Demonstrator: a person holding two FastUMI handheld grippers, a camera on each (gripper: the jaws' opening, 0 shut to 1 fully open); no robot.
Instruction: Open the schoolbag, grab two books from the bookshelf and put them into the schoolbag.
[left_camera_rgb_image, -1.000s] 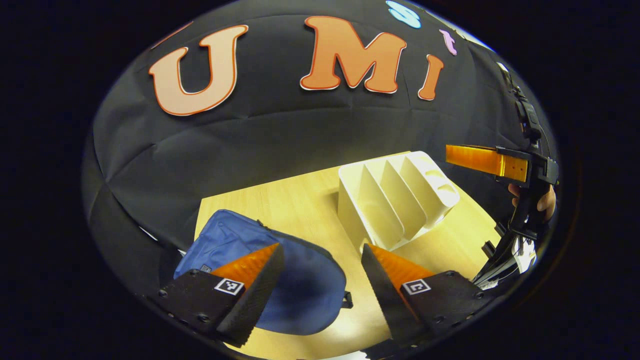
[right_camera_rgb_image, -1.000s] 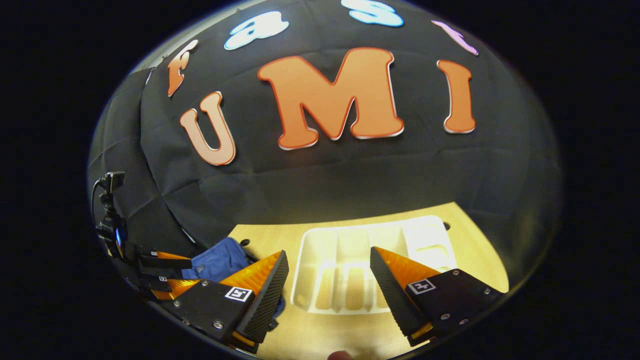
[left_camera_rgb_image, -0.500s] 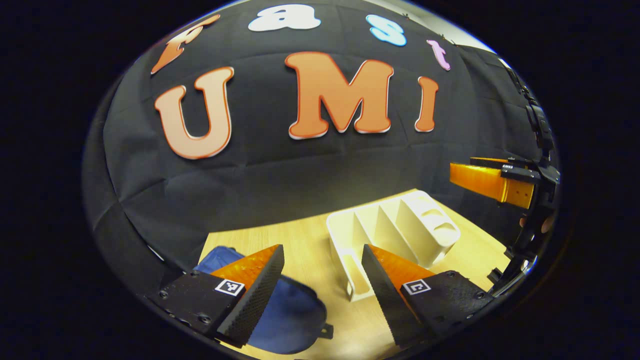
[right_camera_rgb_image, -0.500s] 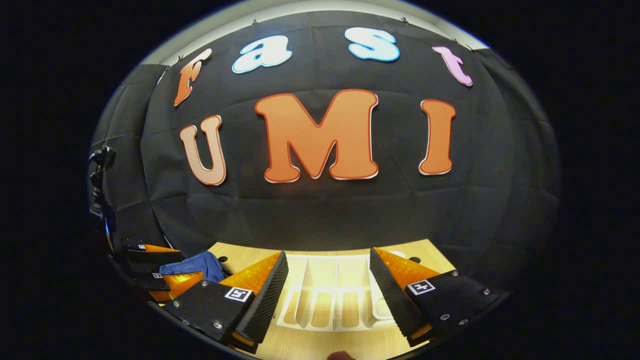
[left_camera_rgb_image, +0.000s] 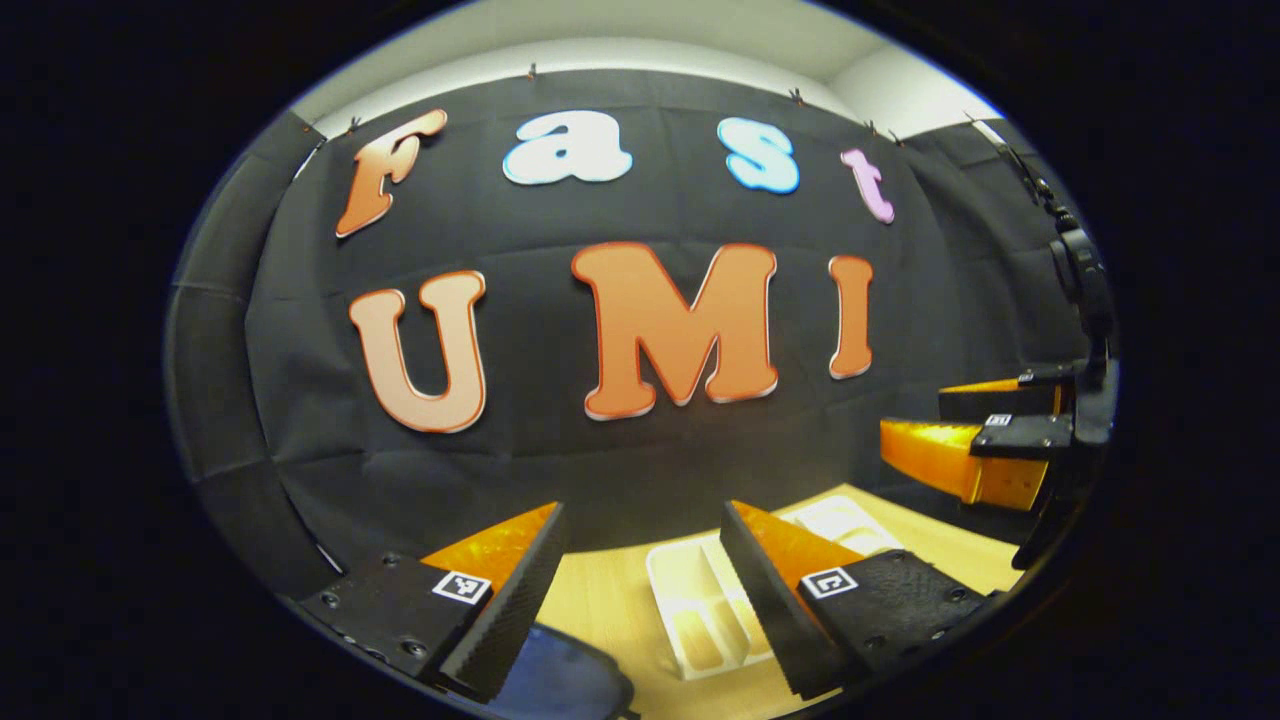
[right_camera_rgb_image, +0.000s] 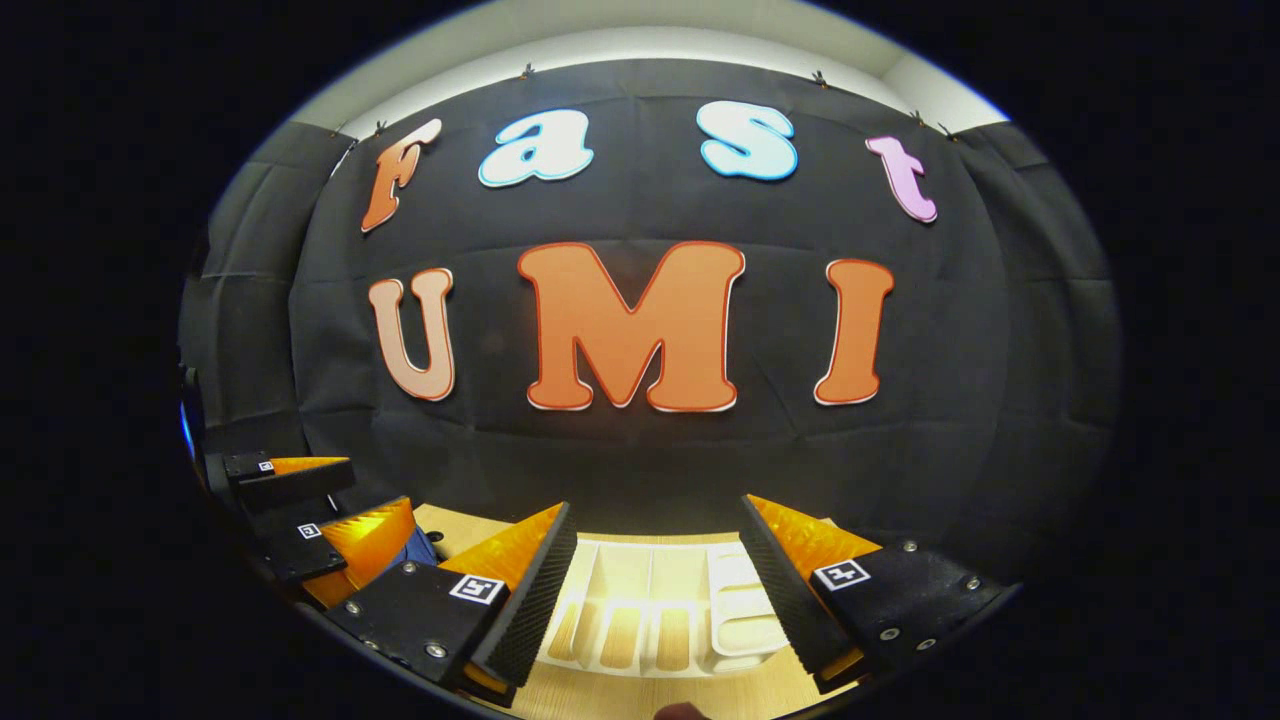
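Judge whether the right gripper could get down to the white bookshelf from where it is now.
Probably yes. The right gripper hangs open over the white bookshelf, with nothing between its fingers and the slots. The left gripper sits off to the side by the blue schoolbag, out of that path.

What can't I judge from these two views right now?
- Schoolbag: in the left gripper view, cut off at the bottom edge behind the left claw; whether it is zipped cannot be told.
- Bookshelf: partly hidden behind the right claw; the visible slots look empty.
- Table: in both views, mostly below the edge.
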